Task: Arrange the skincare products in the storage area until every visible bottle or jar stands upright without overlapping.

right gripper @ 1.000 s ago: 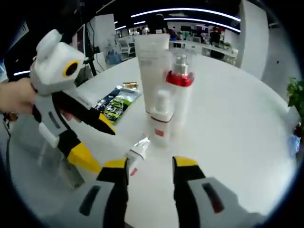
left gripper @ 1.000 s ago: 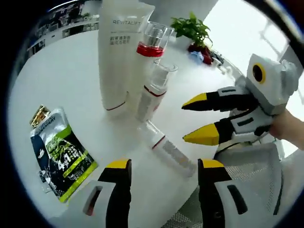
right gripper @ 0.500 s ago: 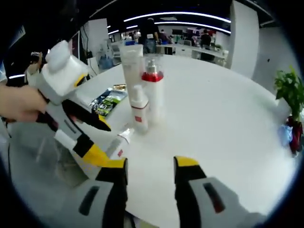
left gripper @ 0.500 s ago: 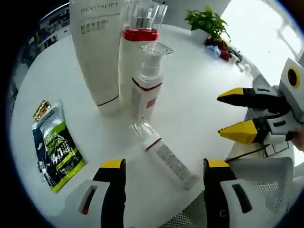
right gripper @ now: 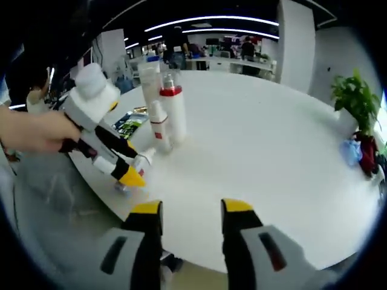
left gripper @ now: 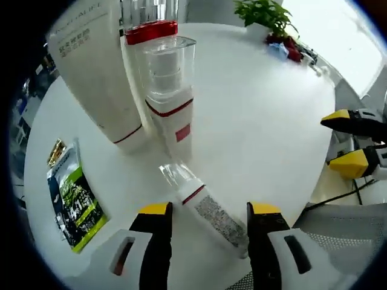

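Left gripper view: my left gripper (left gripper: 205,214) has its jaws spread, one on each side of the lying tube (left gripper: 207,208), not yet closed on it as far as I can see. The tube lies flat, clear cap toward the standing group, tail near the table edge (left gripper: 290,193).

Progress, my read: three of four done. The tall white tube (left gripper: 91,66), the red-collared bottle (left gripper: 145,36) and the small pump bottle (left gripper: 170,90) all stand upright in a tight cluster, close beside each other; I can't tell if they touch. The lying tube is the one left to stand up. The green sachet (left gripper: 71,196) lies flat off to the side; not a bottle or jar, so I'm leaving it.

Right gripper view: my right gripper (right gripper: 184,211) is unclenched and holding nothing, hanging off the near rim of the table (right gripper: 272,157), well apart from the products.

Room: lots of bare tabletop toward the plant (right gripper: 354,103), so there's space to set the tube without overlap. Tight spots: the tube sits close to the edge, so a slip could send it off, and its cap end is just beside the pump bottle, so a careless lift might knock that over.
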